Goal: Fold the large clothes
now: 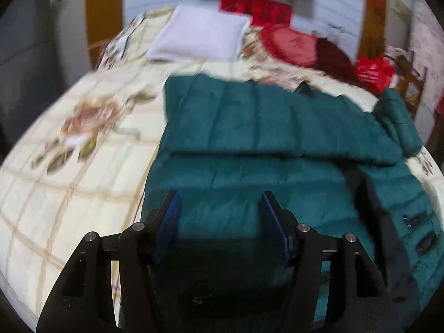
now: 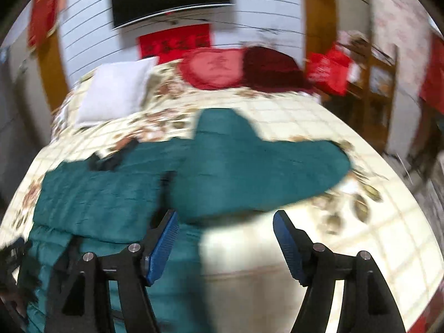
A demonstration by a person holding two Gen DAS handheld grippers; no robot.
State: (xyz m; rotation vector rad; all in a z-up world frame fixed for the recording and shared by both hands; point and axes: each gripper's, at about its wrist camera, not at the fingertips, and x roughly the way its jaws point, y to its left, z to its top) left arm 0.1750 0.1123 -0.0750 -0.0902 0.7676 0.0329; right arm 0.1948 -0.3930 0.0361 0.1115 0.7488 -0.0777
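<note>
Two grippers hang over a bed (image 1: pixel 69 183) with a floral cream quilt. Beyond and beneath the left gripper (image 1: pixel 220 202), whose jaws stand spread and grip nothing, lies the teal padded coat (image 1: pixel 249 127), one part folded across its body. The right gripper (image 2: pixel 225 222) also has its jaws spread and empty; the coat's sleeve (image 2: pixel 277 169) stretches just beyond them toward the right, its body lying left of the jaws. Far beyond rests a white pillow (image 2: pixel 116 88).
</note>
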